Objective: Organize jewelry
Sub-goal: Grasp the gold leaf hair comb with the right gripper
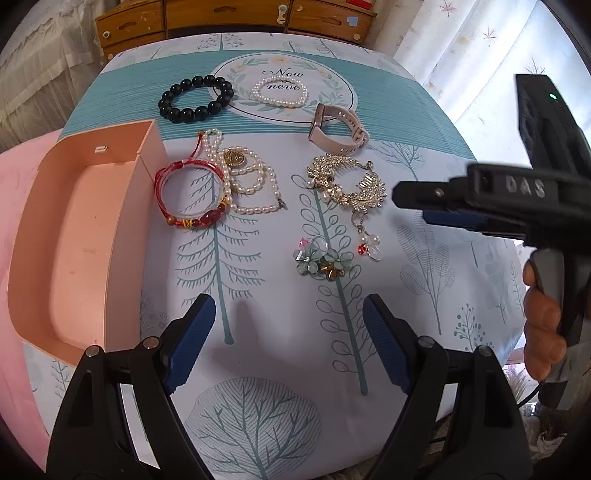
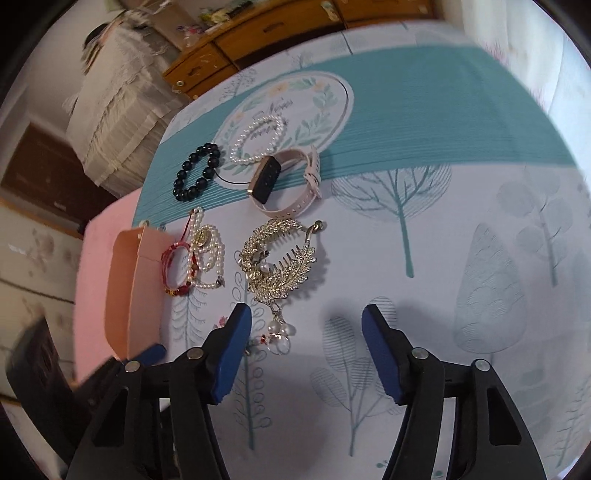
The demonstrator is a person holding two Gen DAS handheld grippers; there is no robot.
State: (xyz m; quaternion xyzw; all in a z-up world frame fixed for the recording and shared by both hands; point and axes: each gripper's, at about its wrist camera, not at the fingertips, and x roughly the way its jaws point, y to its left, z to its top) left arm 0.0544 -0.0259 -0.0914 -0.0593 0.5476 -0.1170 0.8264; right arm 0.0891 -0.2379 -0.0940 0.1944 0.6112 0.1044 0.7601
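Jewelry lies on a patterned tablecloth (image 1: 258,258): a black bead bracelet (image 1: 195,98), a small pearl bracelet (image 1: 279,91), a pink watch (image 1: 338,127), a red cord bracelet (image 1: 192,195) touching a pearl necklace (image 1: 251,181), a gold leaf hair comb (image 1: 345,182) and a blue flower clip (image 1: 321,260). An empty peach tray (image 1: 74,240) stands at the left. My left gripper (image 1: 288,332) is open and empty near the front edge. My right gripper (image 2: 306,347) is open and empty, just right of the comb (image 2: 280,258); it also shows side-on in the left wrist view (image 1: 406,195).
A wooden drawer cabinet (image 1: 229,18) stands behind the table. White curtains (image 1: 480,55) hang at the right. A pink cloth (image 1: 14,258) lies under the tray at the left table edge. The watch (image 2: 284,181) and black beads (image 2: 197,173) lie farther back.
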